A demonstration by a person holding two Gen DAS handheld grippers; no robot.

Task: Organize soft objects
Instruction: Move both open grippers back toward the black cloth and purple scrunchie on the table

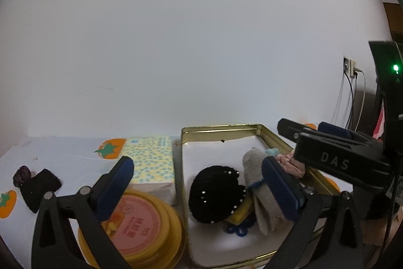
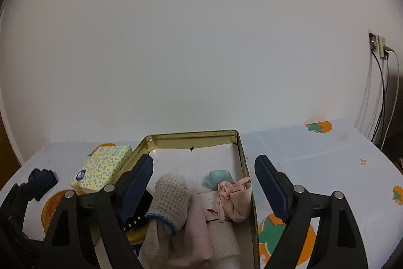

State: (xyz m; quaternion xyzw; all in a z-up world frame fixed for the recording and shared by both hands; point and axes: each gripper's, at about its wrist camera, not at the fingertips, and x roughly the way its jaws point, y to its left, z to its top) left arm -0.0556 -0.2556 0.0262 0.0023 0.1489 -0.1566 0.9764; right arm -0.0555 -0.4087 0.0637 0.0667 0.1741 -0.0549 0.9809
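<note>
White wall, persimmon-print tablecloth (image 2: 314,155) | gold tin (image 2: 245,168) holds soft goods | left of tin: black fabric piece (image 1: 37,187), probably light, limp; pinch mid-fold | left gripper (image 1: 199,183), right gripper (image 2: 204,188) jaws apart, empty

the right gripper (image 2: 204,183) hangs with its jaws spread wide above the near half of the gold tin (image 2: 241,143). between its fingers lie a knitted beige roll (image 2: 171,203), a pink pouch (image 2: 234,201) and a teal puff (image 2: 217,178). left of the left finger sits a tissue pack (image 2: 100,170), with the left gripper (image 2: 37,183) further left.
</note>
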